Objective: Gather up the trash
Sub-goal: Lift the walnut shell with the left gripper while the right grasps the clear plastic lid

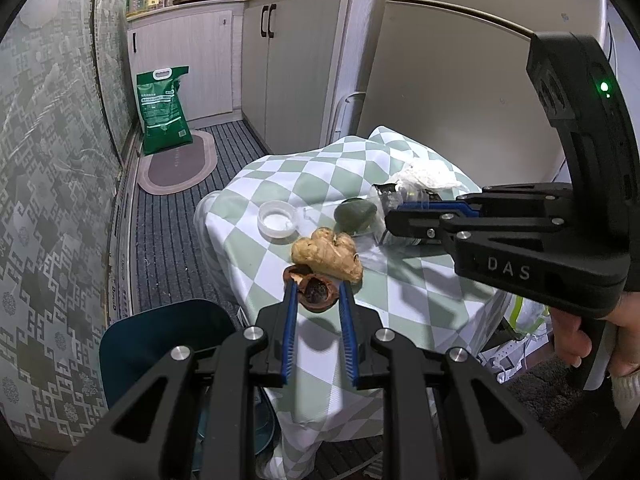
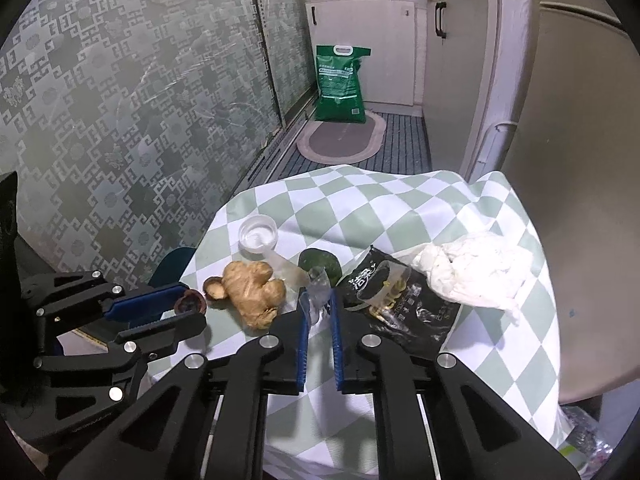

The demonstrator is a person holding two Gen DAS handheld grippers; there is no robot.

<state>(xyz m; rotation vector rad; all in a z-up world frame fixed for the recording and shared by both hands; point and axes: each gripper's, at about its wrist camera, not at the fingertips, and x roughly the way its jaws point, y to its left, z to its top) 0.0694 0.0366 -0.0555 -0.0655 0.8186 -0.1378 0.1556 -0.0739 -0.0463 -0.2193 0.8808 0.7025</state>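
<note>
So the bench [image 2: 400, 208] is draped in a green-and-white checked cloth, and all the trash sits on it. Behind it on the floor there's a big green sack [image 2: 339, 80] with white print, too small to read, next to an oval mat [image 2: 340, 142].

Biggest bit of trash is a crumpled white tissue wad [image 2: 476, 272] at the right side of the bench. Touching its left edge is a black foil wrapper [image 2: 404, 300] with white and gold Chinese characters on it (can't make them out properly, it's all creased). Left of that sits a dark green avocado-looking thing [image 2: 320, 264], then a knobby piece of ginger [image 2: 254, 290], and behind those a white plastic lid [image 2: 258, 232] lying open side up.

The right hand-held gripper [image 2: 319, 312] has its blue pads around a scrap of clear plastic film [image 2: 320, 284], just in front of the wrapper; the fingers look closed onto it. The left wrist view shows "DAS" embossed on its black body.

The left hand-held gripper [image 1: 319, 294] is at the near-left edge of the bench, its fingers sitting either side of a small brown broken shell [image 1: 316, 294] with dark stuff inside, right up against the ginger. The pads look like they're touching it, so gripping it.
</note>
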